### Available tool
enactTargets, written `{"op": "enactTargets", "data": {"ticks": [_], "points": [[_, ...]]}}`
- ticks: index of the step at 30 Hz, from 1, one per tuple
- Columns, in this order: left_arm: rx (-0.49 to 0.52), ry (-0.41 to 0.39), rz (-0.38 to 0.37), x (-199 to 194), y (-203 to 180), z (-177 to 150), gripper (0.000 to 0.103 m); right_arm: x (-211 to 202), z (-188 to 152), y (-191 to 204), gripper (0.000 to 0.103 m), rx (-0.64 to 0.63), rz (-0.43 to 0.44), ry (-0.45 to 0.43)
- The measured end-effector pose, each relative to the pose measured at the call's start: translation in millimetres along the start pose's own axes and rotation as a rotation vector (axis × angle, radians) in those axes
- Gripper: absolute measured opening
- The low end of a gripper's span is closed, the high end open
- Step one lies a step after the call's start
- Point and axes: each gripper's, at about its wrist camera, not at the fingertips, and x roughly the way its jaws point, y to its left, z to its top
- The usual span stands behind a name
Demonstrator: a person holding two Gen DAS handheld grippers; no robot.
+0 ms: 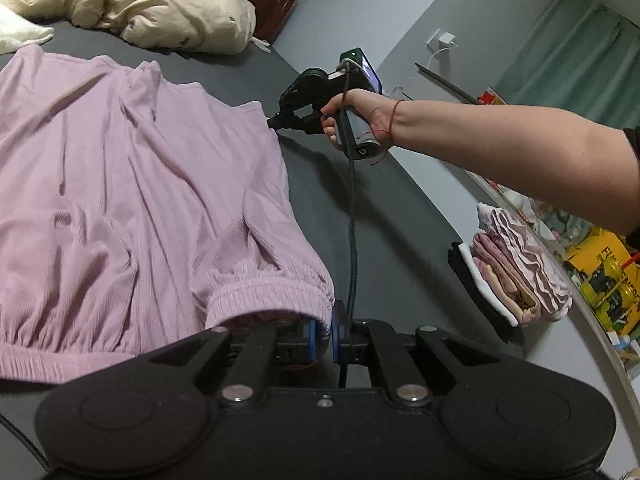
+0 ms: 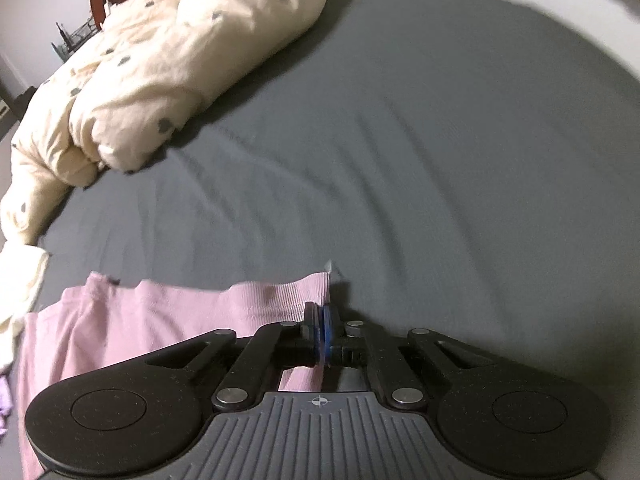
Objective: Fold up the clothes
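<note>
Your left gripper is nearly closed, its blue pads pinching the gathered elastic cuff of the pink ribbed garment right at the fingertips. From that pinch the garment spreads ahead and to the left of the tool, lying wrinkled on the grey bed sheet.

Your right gripper is fully closed on the far corner of the same garment; a strip of ribbed hem stands up just left of the fingertips, and cloth shows through the gap behind the jaws. In the left wrist view that gripper sits well ahead and to the right of the left tool, in your right hand, its tip meeting the garment's far edge.

A black cable hangs from the right tool toward the left one. Ahead of the right gripper, beyond bare sheet, lies a rumpled cream duvet. To the right of the left tool, near the bed's edge, sits a stack of folded clothes.
</note>
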Motion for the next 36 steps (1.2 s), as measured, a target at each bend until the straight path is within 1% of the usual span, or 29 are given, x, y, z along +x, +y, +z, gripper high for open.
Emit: {"op": "enactTargets", "data": {"ticks": [4,9,15,17,20,22,26,28,29,32,33,35,36], "points": [[0.036,0.006,-0.036,4.8,-8.8,-0.4,0.008,-19.5,10.3,-11.2,0.002,0.001,-0.021,-0.025],[0.123,0.01,-0.061,19.3,-29.7,-3.4,0.008,-37.3,18.2,-29.0,0.001,0.012,-0.079,-0.04],[0.236,0.06,-0.012,38.7,-44.1,-12.5,0.008,-34.5,9.9,-50.7,0.002,0.044,-0.172,-0.038],[0.258,0.079,0.0,41.1,-45.8,-16.1,0.008,-30.4,4.8,-58.3,0.002,0.075,-0.207,-0.048],[0.277,0.097,0.009,40.6,-45.1,-23.8,0.008,-23.3,-2.7,-68.2,0.002,0.113,-0.235,-0.048],[0.283,0.106,0.013,42.3,-45.0,-26.6,0.008,-23.2,-5.2,-73.3,0.002,0.133,-0.233,-0.064],[0.294,0.107,0.014,41.1,-45.3,-28.4,0.008,-28.5,-4.2,-78.7,0.002,0.143,-0.258,-0.08],[0.303,0.105,0.015,40.1,-45.7,-28.8,0.008,-30.2,-4.2,-82.1,0.002,0.151,-0.258,-0.075],[0.309,0.107,0.015,39.9,-46.0,-29.2,0.008,-31.1,-4.6,-84.6,0.002,0.16,-0.247,-0.074],[0.293,0.123,0.021,40.4,-44.0,-29.2,0.008,-37.7,-4.2,-92.5,0.002,0.195,-0.228,-0.117],[0.285,0.125,0.022,40.4,-43.6,-29.0,0.009,-42.0,-4.3,-98.9,0.003,0.229,-0.22,-0.131],[0.285,0.124,0.016,38.2,-44.1,-28.7,0.02,-50.6,-4.1,-113.2,0.003,0.302,-0.172,-0.142],[0.286,0.121,0.01,35.8,-44.5,-28.6,0.034,-56.8,-5.4,-120.3,0.004,0.345,-0.153,-0.157]]}}
